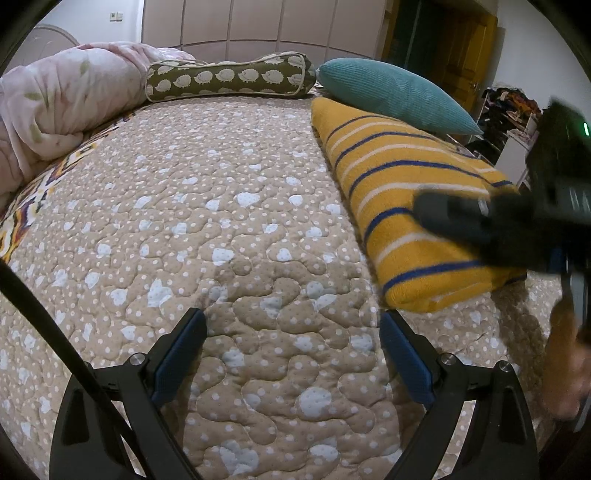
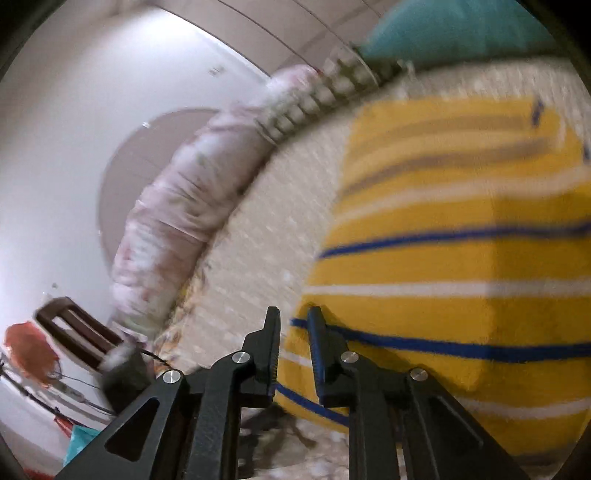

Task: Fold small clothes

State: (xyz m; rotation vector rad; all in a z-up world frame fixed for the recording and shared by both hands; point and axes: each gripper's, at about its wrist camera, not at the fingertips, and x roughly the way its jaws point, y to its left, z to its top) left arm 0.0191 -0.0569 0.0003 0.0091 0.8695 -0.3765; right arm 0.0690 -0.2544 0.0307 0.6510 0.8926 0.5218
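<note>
Left wrist view: left gripper [image 1: 291, 350] is hanging wide open over bare quilt [image 1: 221, 221], while the striped sweater [image 1: 417, 206] is lying off right, under the nearly-closed right gripper [image 2: 293, 343].

I am in a bedroom of a home. Under me lies a bed [image 1: 221, 221] covered by a quilted beige bedspread with pale blue hearts and white dots. At its far end I see a padded headboard [image 1: 258, 26], a rolled pink duvet [image 1: 66, 99], a green bolster [image 1: 229, 77] printed with hedgehogs and a teal pillow [image 1: 395, 96]. A wooden door [image 1: 465, 62] stands in the corner, and a rack of clothes [image 1: 506, 107] is beside the bed.
</note>
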